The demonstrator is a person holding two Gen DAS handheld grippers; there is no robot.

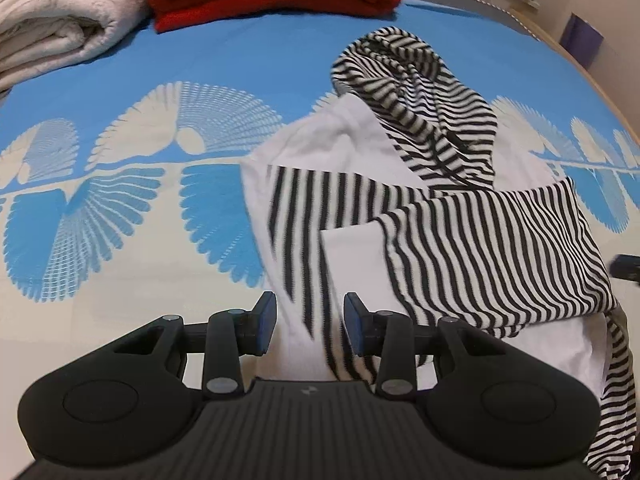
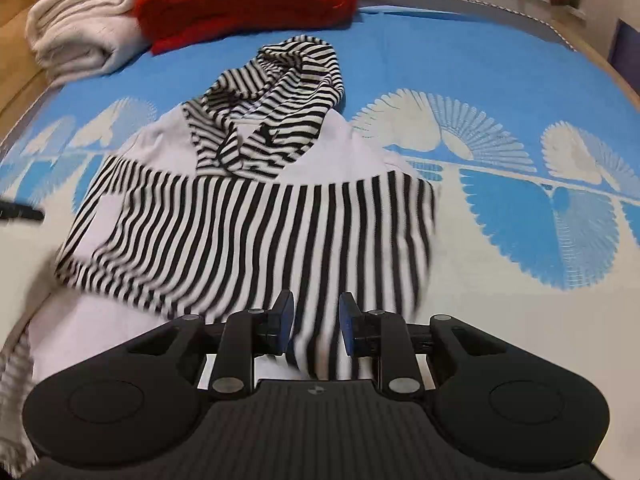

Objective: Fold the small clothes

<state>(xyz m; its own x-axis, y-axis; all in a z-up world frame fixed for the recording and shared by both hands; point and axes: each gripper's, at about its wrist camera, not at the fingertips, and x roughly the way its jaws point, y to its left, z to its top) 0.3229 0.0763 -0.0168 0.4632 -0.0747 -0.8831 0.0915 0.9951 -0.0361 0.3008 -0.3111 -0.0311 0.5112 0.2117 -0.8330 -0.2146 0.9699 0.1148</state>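
While both hand-held grippers (image 1: 311,326) (image 2: 316,324) gape, the soft striped hoodie (image 2: 256,216) lies rumpled.

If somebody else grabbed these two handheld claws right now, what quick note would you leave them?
Left gripper: jaws parted, striped fabric between the pads; whether they pinch it is unclear.
Right gripper: same, blurred striped cloth between its parted jaws.
Striped hoodie: on the blue patterned bedspread, hood at the far end, striped parts folded across the white body.
Red blanket and white blanket lie folded beyond it.
Done: first folds.
Left: fold hood and body into a compact bundle.
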